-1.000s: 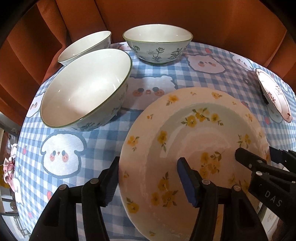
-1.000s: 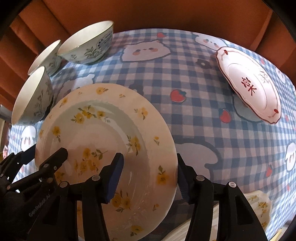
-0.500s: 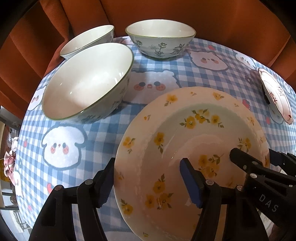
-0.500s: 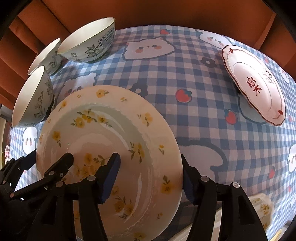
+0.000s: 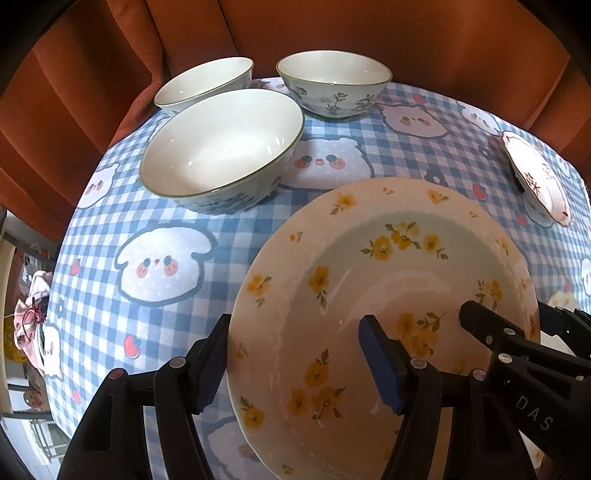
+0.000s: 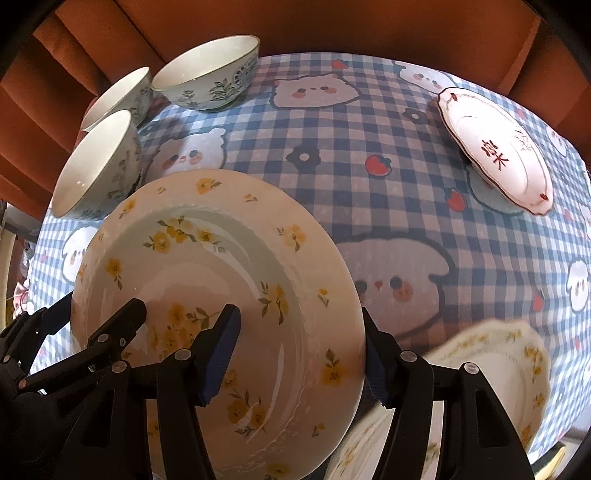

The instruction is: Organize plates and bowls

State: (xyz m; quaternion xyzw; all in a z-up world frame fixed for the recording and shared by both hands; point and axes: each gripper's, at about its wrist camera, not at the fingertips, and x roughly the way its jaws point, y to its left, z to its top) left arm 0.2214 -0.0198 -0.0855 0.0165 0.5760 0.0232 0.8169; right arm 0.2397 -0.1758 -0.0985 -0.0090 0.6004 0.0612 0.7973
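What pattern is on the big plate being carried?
Small yellow flowers with green leaves on cream plate; clearest in the right wrist view.

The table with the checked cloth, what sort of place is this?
Probably a home dining spot: a table under a blue checked cartoon tablecloth, set with floral bowls and a yellow-flowered plate, with rust-orange upholstery right behind it.

Soft warm daylight, mild glare on glazes, fisheye-bent dark corners.
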